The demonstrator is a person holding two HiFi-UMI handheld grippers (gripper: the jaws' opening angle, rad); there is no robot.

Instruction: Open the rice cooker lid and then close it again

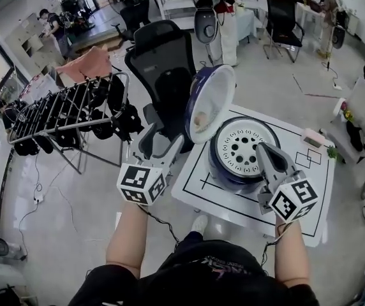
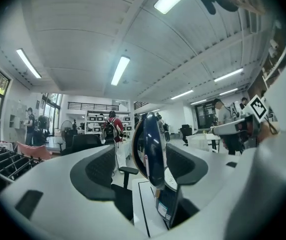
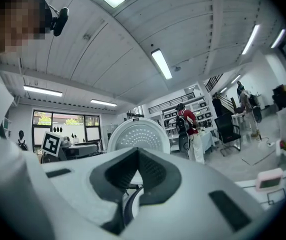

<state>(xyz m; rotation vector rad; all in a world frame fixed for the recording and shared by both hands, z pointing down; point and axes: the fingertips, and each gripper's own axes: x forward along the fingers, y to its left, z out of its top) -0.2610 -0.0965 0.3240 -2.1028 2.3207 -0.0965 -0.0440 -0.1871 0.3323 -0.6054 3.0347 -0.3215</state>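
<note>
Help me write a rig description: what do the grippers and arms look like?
The left gripper and right gripper are white shells with dark textured pads. Each carries a cube of black-and-white square markers, with a black cable trailing back. Unsleeved forearms, dark top.

White table [image 1: 233,208] with black lines, rice cooker [image 1: 241,150] on it (lid [image 1: 209,101] up), small pink box [image 1: 312,137] at far edge

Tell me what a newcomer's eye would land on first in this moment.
The lid of the dark blue rice cooker stands upright and wide open, on the white table in the middle of the head view. The left gripper has its jaws apart with the lid's edge between them. The right gripper is shut at the cooker's right side.
</note>
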